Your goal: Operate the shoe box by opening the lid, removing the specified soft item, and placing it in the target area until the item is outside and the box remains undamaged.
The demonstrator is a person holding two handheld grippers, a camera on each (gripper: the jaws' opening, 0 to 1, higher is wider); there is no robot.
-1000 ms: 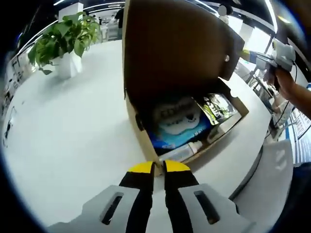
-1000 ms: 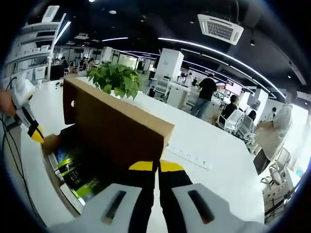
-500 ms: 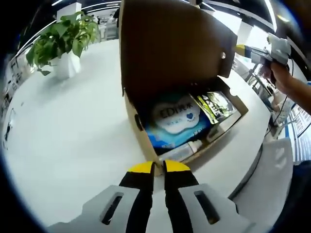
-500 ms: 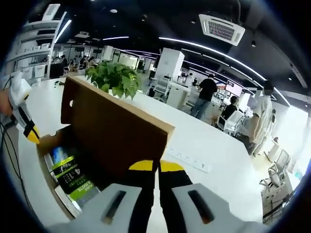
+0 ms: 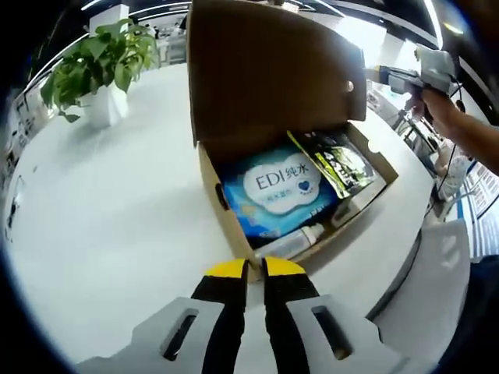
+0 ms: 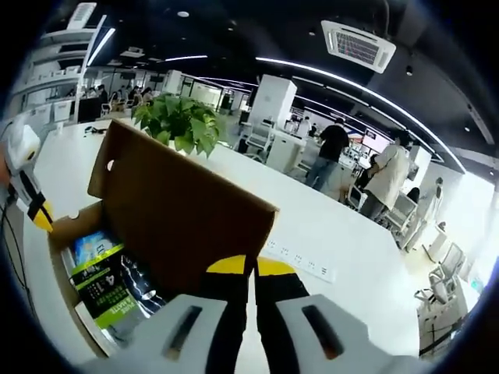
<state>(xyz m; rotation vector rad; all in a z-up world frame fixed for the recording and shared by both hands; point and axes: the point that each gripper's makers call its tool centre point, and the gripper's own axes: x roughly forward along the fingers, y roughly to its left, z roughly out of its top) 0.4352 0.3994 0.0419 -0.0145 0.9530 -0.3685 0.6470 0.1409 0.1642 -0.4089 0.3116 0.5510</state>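
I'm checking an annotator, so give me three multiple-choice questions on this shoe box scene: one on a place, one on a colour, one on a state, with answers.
1. Where in the shoe box does the blue soft pack lie against the green-and-black packet, in the left gripper view?
A. left of it
B. right of it
C. outside the box

2. What colour are the left gripper tips?
A. red
B. yellow
C. white

3. How is the lid?
A. shut
B. torn off
C. raised open

Answers: 1 A, it sits nearer the potted plant; 2 B, yellow pads; 3 C, contents are exposed.

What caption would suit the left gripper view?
Open shoe box on a white table, lid raised, blue tissue pack inside.
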